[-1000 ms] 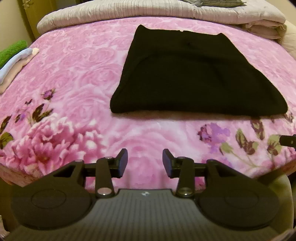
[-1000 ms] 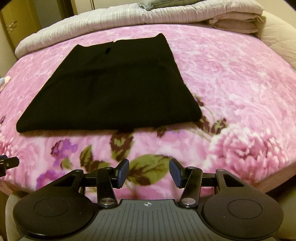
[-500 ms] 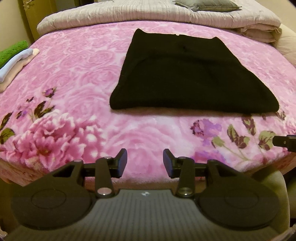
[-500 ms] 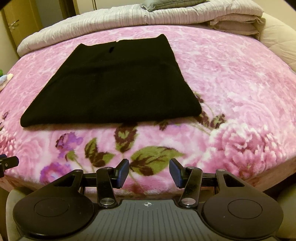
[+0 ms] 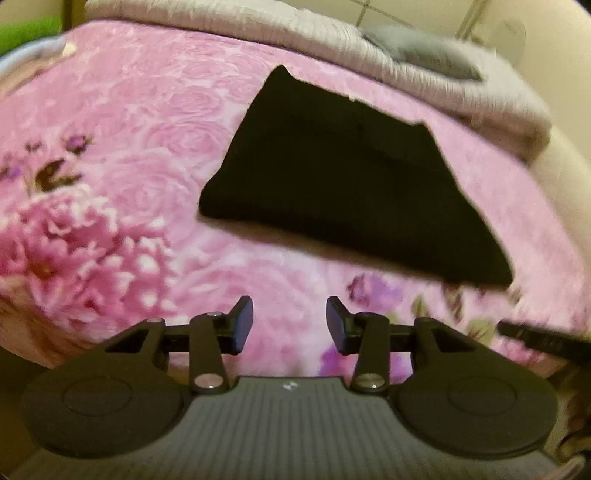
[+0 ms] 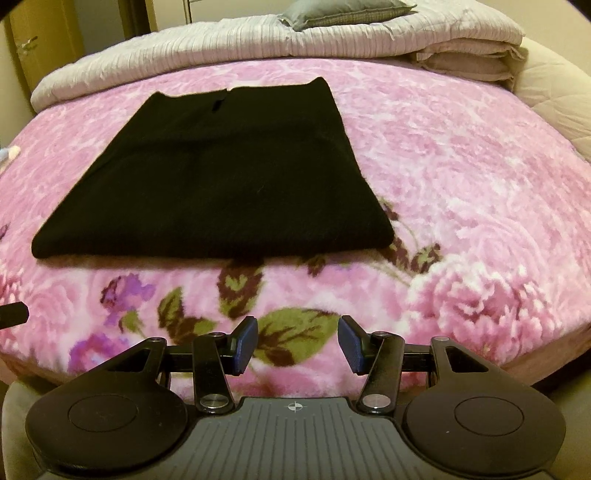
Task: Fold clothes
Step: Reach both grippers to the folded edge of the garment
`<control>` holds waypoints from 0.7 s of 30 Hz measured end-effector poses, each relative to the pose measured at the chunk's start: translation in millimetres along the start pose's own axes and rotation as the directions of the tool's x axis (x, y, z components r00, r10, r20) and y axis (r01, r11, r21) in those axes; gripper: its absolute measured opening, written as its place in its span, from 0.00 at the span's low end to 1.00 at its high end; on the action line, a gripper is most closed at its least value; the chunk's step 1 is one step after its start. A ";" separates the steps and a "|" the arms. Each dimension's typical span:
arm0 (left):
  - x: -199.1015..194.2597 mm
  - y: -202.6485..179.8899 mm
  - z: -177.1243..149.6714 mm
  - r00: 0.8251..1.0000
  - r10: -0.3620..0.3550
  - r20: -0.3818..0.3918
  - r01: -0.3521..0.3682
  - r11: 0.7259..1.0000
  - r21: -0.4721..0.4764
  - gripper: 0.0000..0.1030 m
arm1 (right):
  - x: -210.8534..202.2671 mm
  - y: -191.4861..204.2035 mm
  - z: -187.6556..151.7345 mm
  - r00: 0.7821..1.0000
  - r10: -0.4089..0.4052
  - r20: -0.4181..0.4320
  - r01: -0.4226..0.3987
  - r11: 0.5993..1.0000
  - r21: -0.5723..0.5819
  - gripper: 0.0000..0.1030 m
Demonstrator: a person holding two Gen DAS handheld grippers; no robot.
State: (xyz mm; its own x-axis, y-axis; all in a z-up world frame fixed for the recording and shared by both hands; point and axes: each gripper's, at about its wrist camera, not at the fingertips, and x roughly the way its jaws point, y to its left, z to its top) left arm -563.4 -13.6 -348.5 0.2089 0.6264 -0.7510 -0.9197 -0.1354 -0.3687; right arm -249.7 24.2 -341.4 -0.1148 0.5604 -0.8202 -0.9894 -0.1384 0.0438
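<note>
My left gripper and right gripper both hang empty with jaws apart over the bed's near edge, the folded black garment lying flat mid-blanket beyond them.

My right claw sits at the bottom centre of its frame, with my folded garment above it, left of centre, lying flat on the blanket. Behind the garment, along the top edge, a quilt runs across, with a cushion on it at top centre and stacked bedding at upper right. In my left claw's frame, the garment lies right of centre, tilted, the quilt behind it.
</note>
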 end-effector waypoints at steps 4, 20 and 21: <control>13.7 39.2 2.7 0.988 -0.156 0.021 0.155 0.941 -0.300 0.41 | 8.3 -36.6 -0.5 0.976 0.209 0.065 -0.219 0.939 0.265 0.51; 82.5 85.0 33.6 0.974 -0.176 0.142 0.224 0.833 -0.505 0.43 | 80.9 -134.3 -16.3 0.894 0.340 0.291 -0.430 0.472 0.769 0.50; 86.4 86.4 35.3 0.972 -0.179 0.150 0.231 0.829 -0.510 0.43 | 83.4 -135.0 -13.8 0.893 0.338 0.298 -0.435 0.476 0.764 0.50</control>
State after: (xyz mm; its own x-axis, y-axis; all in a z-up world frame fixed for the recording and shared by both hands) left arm -636.6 55.9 -425.9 0.3177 0.7488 -0.5818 -0.5443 -0.3584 -0.7585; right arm -124.5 78.4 -423.7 -0.4634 0.6966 -0.5477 -0.4892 0.3143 0.8136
